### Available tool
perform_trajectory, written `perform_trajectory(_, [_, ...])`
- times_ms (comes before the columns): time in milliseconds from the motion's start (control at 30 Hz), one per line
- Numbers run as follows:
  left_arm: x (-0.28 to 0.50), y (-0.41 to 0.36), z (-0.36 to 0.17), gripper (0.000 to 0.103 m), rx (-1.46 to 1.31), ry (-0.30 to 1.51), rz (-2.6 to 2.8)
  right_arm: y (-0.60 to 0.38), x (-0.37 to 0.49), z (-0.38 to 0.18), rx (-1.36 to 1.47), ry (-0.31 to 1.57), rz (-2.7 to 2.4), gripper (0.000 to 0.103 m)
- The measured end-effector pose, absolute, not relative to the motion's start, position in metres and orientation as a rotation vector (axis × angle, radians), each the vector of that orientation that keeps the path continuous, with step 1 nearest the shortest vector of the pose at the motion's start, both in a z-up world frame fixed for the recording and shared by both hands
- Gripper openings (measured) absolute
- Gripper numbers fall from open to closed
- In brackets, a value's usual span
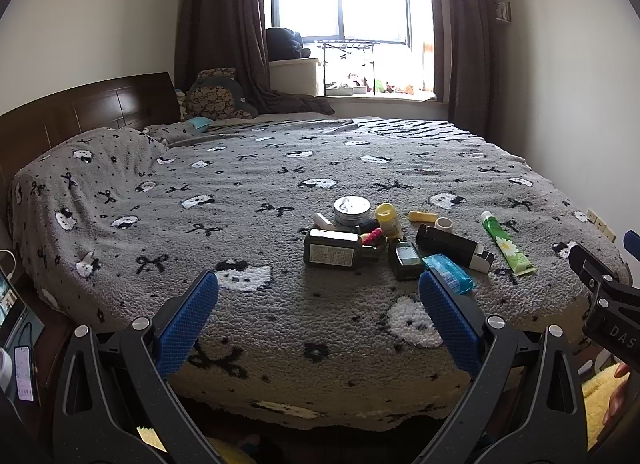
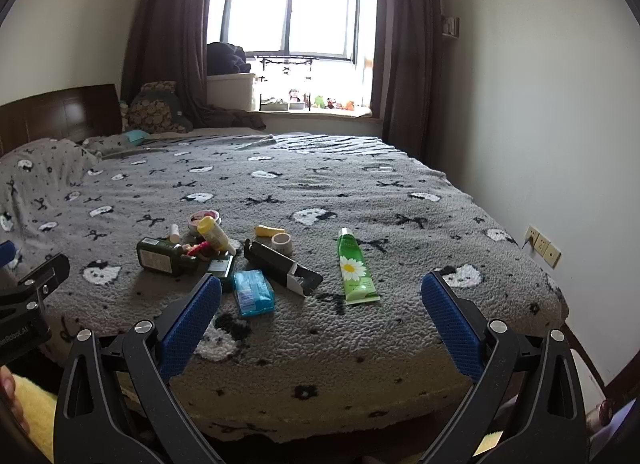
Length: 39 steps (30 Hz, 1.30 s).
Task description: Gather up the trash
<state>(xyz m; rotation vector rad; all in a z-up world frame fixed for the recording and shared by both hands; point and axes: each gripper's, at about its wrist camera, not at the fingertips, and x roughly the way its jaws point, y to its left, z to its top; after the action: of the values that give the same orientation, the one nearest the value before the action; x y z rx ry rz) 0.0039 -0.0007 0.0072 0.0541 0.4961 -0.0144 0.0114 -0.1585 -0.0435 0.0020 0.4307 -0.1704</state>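
Jaws of left gripper (image 1: 318,318) and right gripper (image 2: 320,320) gape wide, empty; dark bottle (image 1: 334,250) label unreadable.

Left gripper (image 1: 319,296) wide apart, empty, above near edge of grey patterned bed (image 1: 248,200). Trash cluster ahead: round tin (image 1: 352,210), yellow-capped bottle (image 1: 388,219), dark green bottle (image 1: 334,250) on its side, black box (image 1: 452,248), blue packet (image 1: 450,274) just beside right pad, green tube (image 1: 507,244) apart at right. Right gripper (image 1: 600,284) partly visible at right edge.

Green daisy tube (image 2: 354,267) lies flat; blue packet (image 2: 253,291) beside black box (image 2: 280,265); bottles clustered.
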Motion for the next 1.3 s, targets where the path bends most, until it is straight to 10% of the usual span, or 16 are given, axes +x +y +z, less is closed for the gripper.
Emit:
perform_trajectory(933, [0.099,0.019,-0.071,0.095,0.053,0.693,-0.037,-0.146,0.146,-0.155,0.11,0.768,0.142,0.082])
perform_trajectory(1300, [0.127,-0.004,-0.088,0.088,0.062,0.725,-0.113,-0.141,0.191,-0.173,0.05,0.802,0.183,0.048])
